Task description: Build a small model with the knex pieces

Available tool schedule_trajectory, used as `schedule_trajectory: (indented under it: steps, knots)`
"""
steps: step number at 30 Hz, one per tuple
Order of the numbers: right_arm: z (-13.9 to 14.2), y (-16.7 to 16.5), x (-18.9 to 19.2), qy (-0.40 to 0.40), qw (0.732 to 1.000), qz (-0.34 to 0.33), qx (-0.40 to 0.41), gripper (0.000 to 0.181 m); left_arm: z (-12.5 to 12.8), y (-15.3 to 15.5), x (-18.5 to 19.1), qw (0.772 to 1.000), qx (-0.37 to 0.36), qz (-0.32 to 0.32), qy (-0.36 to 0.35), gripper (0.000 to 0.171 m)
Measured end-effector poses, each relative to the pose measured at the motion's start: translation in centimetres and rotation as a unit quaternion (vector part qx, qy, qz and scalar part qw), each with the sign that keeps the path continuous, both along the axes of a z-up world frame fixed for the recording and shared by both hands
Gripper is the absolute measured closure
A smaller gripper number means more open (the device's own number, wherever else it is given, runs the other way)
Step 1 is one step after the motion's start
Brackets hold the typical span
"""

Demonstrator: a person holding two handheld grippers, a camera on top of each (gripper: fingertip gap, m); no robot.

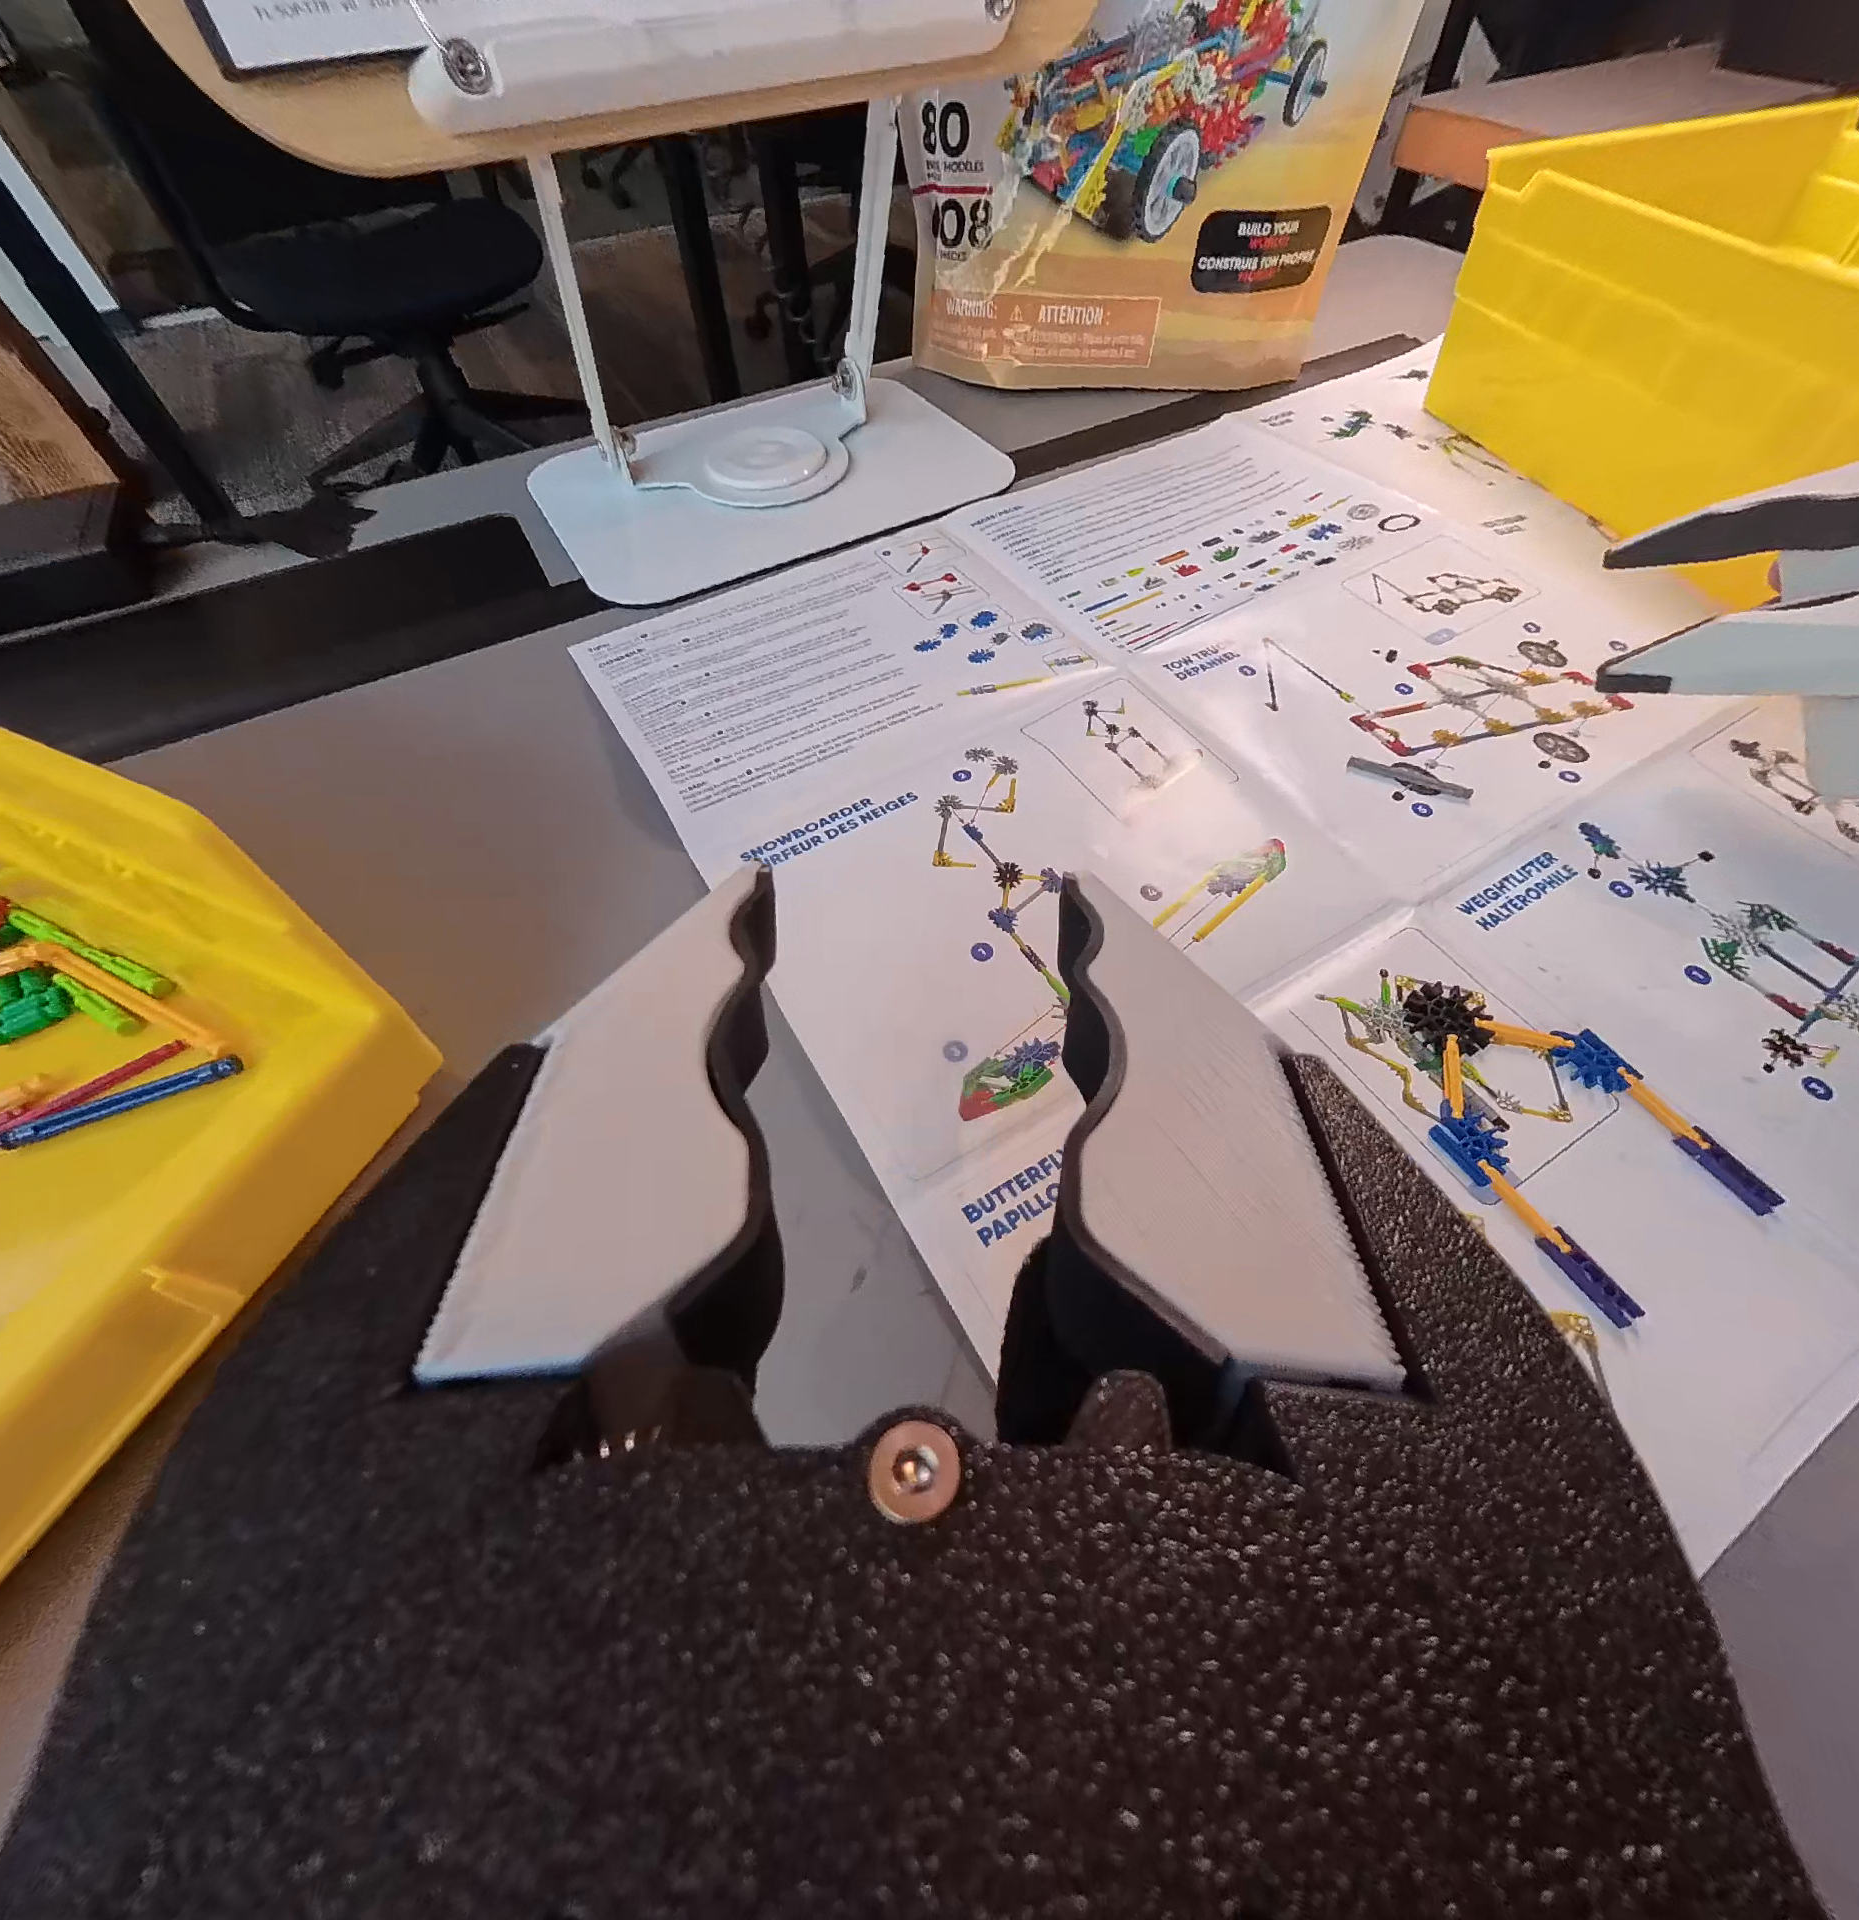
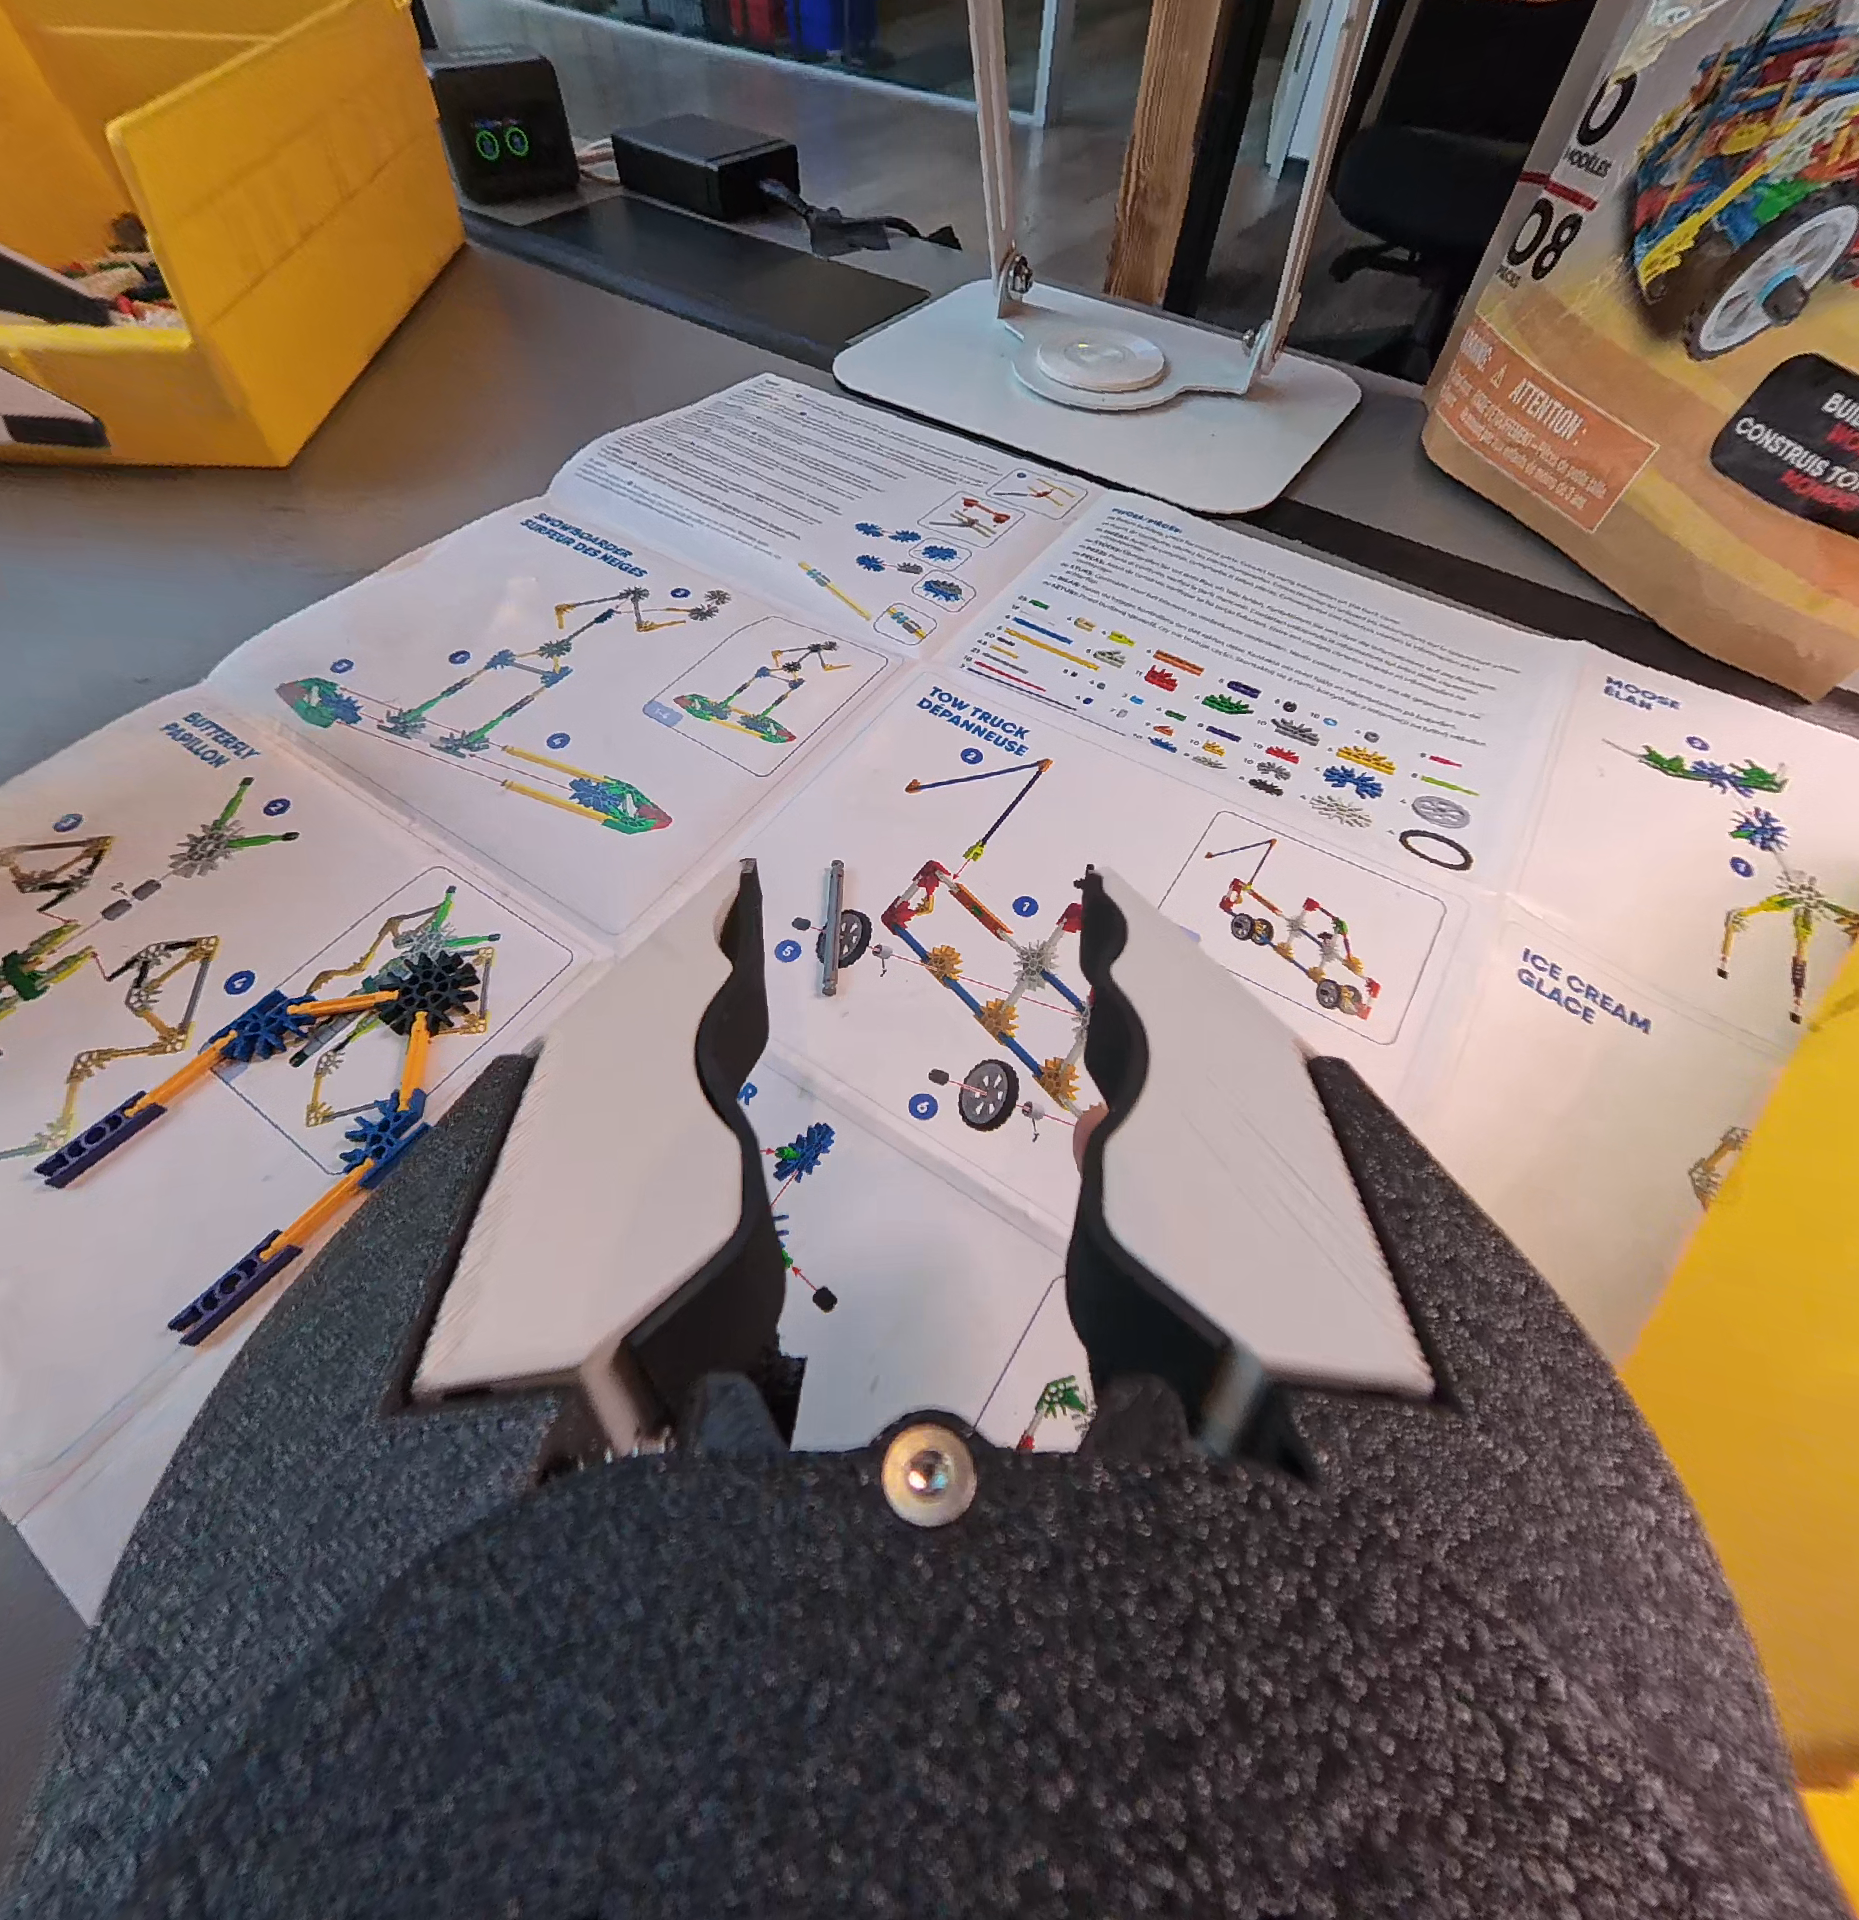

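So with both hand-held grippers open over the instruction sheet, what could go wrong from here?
1. The small grey rod lies loose on the instruction sheet, just ahead of the right hand-held gripper; a nudge could roll it away.
2. The left hand-held gripper hovers near the sheet's edge and could drag the paper, shifting the part-built rod-and-connector model resting on it.
3. The yellow bin sits close on the right gripper's right and could be bumped.

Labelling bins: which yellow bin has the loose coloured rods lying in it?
The yellow bin on the left, beside the left gripper: green, orange, red and blue rods lie in it. The yellow bin on the right shows only its outer wall here.
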State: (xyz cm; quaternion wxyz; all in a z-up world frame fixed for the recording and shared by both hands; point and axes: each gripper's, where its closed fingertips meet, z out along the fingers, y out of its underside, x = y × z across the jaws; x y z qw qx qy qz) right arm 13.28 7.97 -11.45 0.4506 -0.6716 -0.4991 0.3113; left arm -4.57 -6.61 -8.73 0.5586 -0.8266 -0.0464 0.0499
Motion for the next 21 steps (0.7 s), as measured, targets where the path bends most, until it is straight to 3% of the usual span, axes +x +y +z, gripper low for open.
schedule_trajectory:
  steps: [13,21]
  knots:
    - [0.3,-0.1,-0.1,0.001,1.000,-0.006,0.029,0.128,4.9,-3.4,-1.9,0.997,0.052,0.013,-0.058,0.117]
    - [0.3,-0.3,-0.2,-0.003,0.999,-0.002,0.037,0.129,3.6,-9.7,-7.0,0.993,0.025,0.106,-0.035,0.119]
